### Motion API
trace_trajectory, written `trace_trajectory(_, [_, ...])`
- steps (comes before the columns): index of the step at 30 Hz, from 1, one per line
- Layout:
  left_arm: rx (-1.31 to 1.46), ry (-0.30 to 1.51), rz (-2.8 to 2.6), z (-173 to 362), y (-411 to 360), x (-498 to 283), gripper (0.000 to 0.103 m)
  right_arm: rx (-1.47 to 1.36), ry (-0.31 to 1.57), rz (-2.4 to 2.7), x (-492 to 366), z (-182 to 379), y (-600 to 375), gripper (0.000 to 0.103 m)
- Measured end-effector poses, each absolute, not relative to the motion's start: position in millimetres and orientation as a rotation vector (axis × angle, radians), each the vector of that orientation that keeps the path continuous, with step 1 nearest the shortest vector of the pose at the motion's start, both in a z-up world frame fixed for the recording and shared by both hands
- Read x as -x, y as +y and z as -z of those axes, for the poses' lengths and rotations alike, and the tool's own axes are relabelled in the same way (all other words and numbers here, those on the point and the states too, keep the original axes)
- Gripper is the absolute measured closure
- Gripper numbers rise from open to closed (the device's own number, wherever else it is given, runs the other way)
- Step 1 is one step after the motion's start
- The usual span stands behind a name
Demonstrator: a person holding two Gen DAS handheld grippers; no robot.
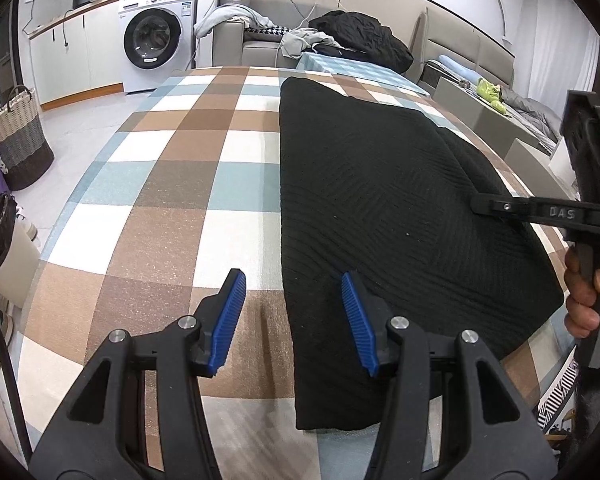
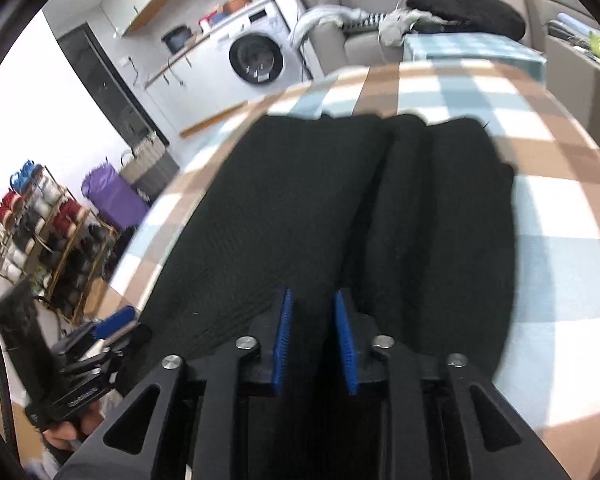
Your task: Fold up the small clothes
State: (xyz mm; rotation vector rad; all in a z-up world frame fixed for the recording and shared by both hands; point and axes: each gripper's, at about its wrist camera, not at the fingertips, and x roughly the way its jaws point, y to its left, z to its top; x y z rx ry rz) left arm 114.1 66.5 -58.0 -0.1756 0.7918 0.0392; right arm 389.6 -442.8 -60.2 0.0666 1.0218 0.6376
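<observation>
The black cloth (image 1: 380, 208) lies flat on the right side of the checked desk (image 1: 172, 184), already folded long and thin, so it is easy to fold again. My left gripper (image 1: 294, 320) hangs over its near left edge with jaws wide open and empty — ready to pinch that edge, I think. My right gripper (image 2: 314, 340) hovers low over the cloth's near end, its jaws partly open and empty.

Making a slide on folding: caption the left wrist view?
Open left claw hovers at the near edge of a folded black knit garment on a checked tablecloth.
</observation>
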Motion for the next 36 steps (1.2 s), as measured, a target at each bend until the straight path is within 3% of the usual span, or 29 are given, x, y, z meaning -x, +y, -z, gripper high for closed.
trace_trajectory(4, [0.181,0.793,-0.028,59,67,-114,0.056,-0.033,0.892,-0.653,-374,37,-446,0.094])
trace_trajectory(9, [0.174,0.805,-0.018,60,67,-115,0.056,0.039,0.977,-0.592,-375,55,-444,0.093])
trace_trajectory(15, [0.203,0.821,0.026,63,67,-114,0.056,-0.081,1.009,-0.654,-351,59,-472,0.079])
trace_trajectory(18, [0.197,0.825,0.066,66,60,-112,0.068,-0.078,1.005,-0.675,-337,62,-482,0.079])
trace_trajectory(22, [0.145,0.814,0.057,64,47,-107,0.073,-0.110,1.001,-0.687,-332,65,-490,0.078])
trace_trajectory(32, [0.084,0.804,0.040,62,29,-92,0.073,-0.091,0.996,-0.686,-331,65,-494,0.077])
trace_trajectory(36, [0.097,0.812,0.045,62,31,-91,0.073,-0.074,0.986,-0.710,-320,56,-495,0.070])
